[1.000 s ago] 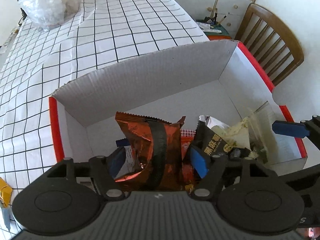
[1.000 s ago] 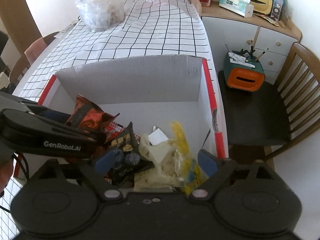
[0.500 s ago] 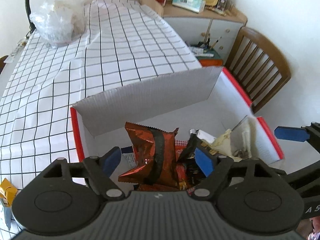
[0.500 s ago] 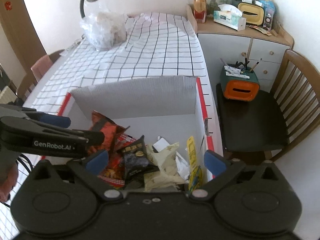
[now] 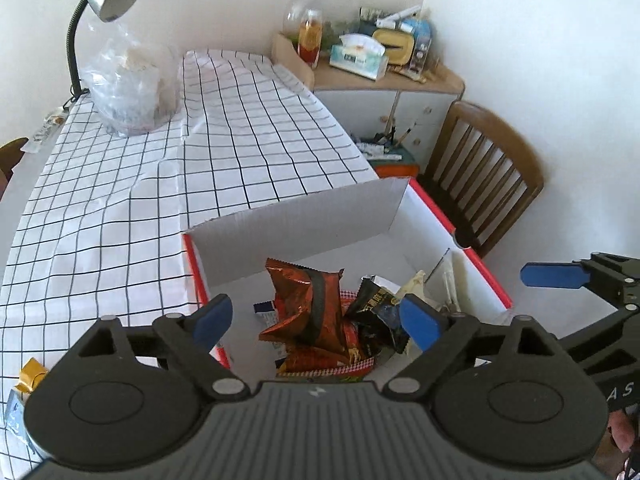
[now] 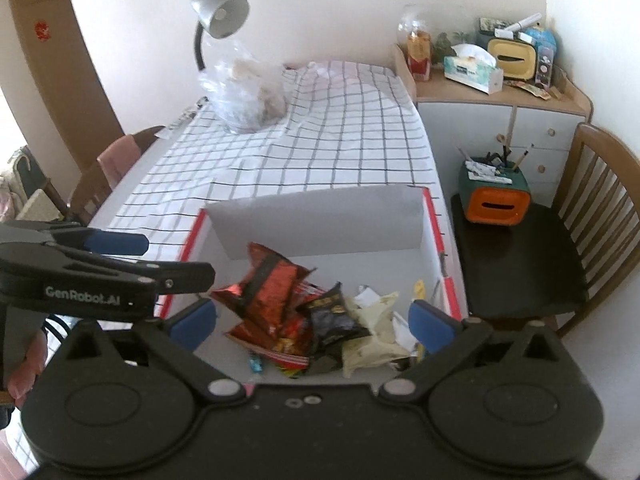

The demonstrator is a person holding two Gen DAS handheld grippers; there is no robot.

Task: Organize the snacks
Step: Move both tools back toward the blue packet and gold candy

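Crinkly foil snacks (image 5: 308,304) lie piled in the box (image 5: 296,220): light, slippery, so pinch a sealed edge. Left hand-held gripper (image 5: 316,320) is opening, right hand-held gripper (image 6: 312,320) gapes wide; both empty above them.

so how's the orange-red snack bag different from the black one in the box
The orange-red snack bag is the bigger one, shiny and crinkled with a black stripe; the black snack bag is smaller and dark with gold print. The orange-red one lies left of the black one. Both rest loose in the cardboard box, gripped by nothing.
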